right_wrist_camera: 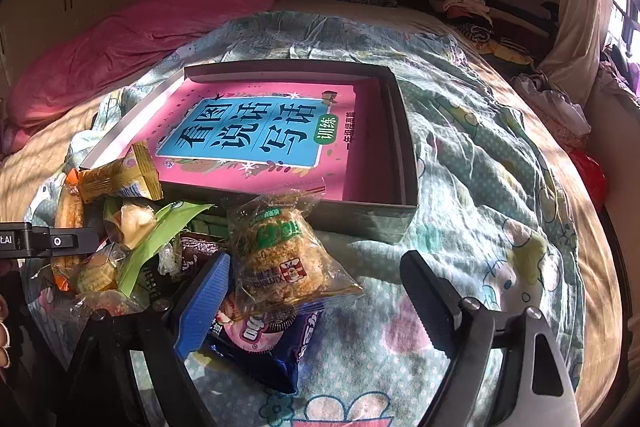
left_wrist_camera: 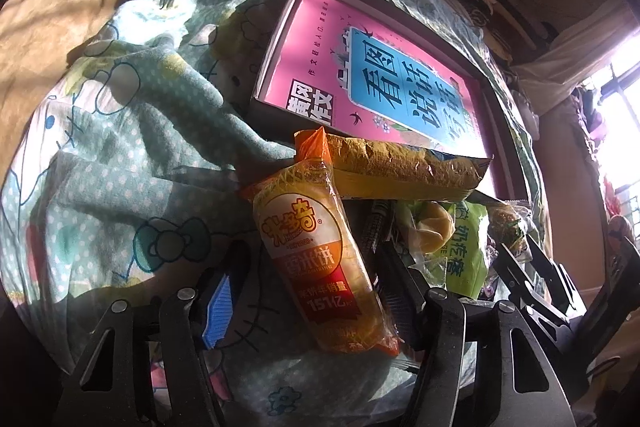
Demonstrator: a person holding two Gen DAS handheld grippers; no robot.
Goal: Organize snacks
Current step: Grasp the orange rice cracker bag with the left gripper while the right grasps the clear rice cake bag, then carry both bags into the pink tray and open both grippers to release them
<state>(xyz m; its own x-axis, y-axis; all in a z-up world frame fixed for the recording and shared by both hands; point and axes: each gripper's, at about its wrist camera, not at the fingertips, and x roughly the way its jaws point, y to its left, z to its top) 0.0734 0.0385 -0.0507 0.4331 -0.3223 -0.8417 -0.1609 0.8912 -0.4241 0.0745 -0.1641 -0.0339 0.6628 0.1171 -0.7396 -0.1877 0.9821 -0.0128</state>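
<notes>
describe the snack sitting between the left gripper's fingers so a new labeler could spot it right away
Start at the big shallow box holding the pink book on the cartoon-print blanket. The snack pile lies at the box's near edge, and the rice cracker pack runs from there back between the open left gripper. It alone is a long orange-yellow tube with a red band reading 157.

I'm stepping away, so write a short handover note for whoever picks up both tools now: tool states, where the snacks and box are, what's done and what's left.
Left tool: open around the orange rice cracker pack, not clamped.
Right tool: open, the clear-wrapped round cake between its fingers, above the blue cookie pack.
Box sits on the bedspread with a pink book inside.
Done: nothing sorted in; one yellow pack just leans on the box's corner.
Left: move the pile of snacks beside the box into it.
</notes>
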